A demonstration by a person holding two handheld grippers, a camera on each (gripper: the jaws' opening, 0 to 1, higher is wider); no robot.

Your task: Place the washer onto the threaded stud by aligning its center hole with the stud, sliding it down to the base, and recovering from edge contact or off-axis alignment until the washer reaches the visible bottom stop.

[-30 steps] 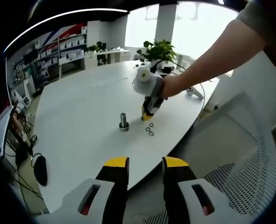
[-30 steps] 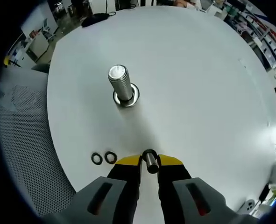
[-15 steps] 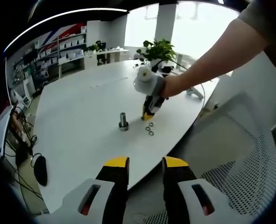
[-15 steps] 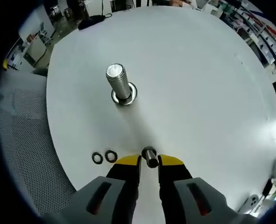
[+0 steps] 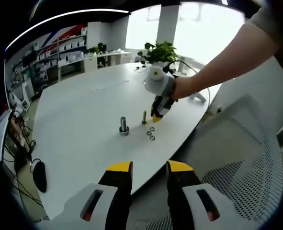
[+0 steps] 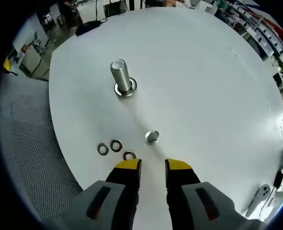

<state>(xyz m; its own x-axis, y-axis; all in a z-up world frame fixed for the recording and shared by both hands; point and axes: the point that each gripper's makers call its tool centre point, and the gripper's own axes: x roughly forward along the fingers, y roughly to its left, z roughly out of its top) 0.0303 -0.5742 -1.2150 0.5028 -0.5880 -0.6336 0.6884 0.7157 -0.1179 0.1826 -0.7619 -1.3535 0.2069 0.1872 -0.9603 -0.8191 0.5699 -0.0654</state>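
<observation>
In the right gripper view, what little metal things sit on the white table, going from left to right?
Washer → second washer → third washer → small upright stud. The big threaded stud stands farther back.

A round white table carries an upright threaded steel stud; near it stand a small steel bolt and three metal washers.

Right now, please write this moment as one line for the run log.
right gripper: open, holds nothing | small stud: upright on table, free | large stud: bare | three washers: on table | left gripper: open, off table edge
</observation>
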